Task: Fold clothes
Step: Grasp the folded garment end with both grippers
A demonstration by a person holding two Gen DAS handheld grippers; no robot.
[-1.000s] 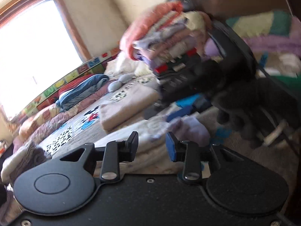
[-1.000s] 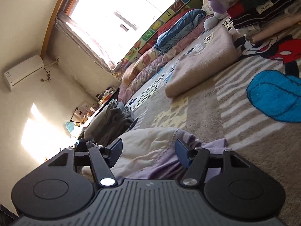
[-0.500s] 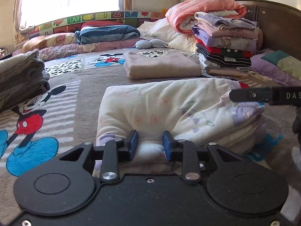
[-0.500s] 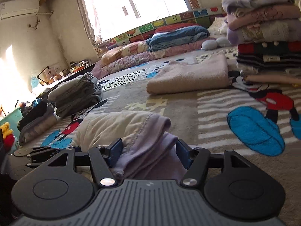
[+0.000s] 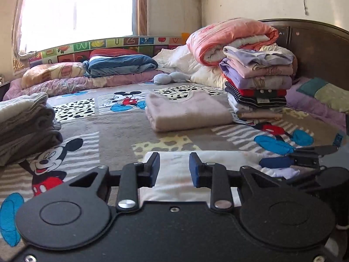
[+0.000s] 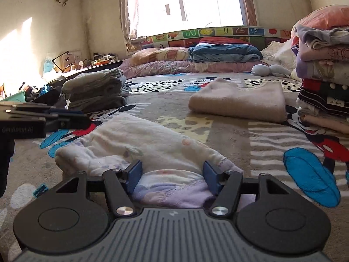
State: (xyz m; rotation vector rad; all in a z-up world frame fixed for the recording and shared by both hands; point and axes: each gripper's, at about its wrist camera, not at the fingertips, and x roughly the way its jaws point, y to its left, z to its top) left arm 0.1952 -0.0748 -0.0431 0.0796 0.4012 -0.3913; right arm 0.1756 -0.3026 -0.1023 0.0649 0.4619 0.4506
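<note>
A folded cream garment with purple trim [image 6: 141, 144] lies on the Mickey Mouse blanket [image 6: 272, 139]. It also shows in the left wrist view [image 5: 174, 174]. My left gripper [image 5: 174, 170] is open, its jaws apart just above the garment's left end. My right gripper [image 6: 172, 175] is open, its jaws wide on either side of the garment's purple edge. The right gripper's fingers [image 5: 283, 161] show at the garment's right end in the left wrist view. The left gripper's fingers [image 6: 65, 120] show at far left in the right wrist view.
A folded beige sweater [image 5: 187, 111] lies mid-bed. A tall stack of folded clothes [image 5: 257, 83] stands at the right by the headboard. A grey folded pile [image 5: 26, 126] sits at the left. Bedding [image 5: 120, 64] lines the window side.
Both grippers have swung level and settled low at the folded garment's two ends. Their jaws have opened wider than half a second ago.
</note>
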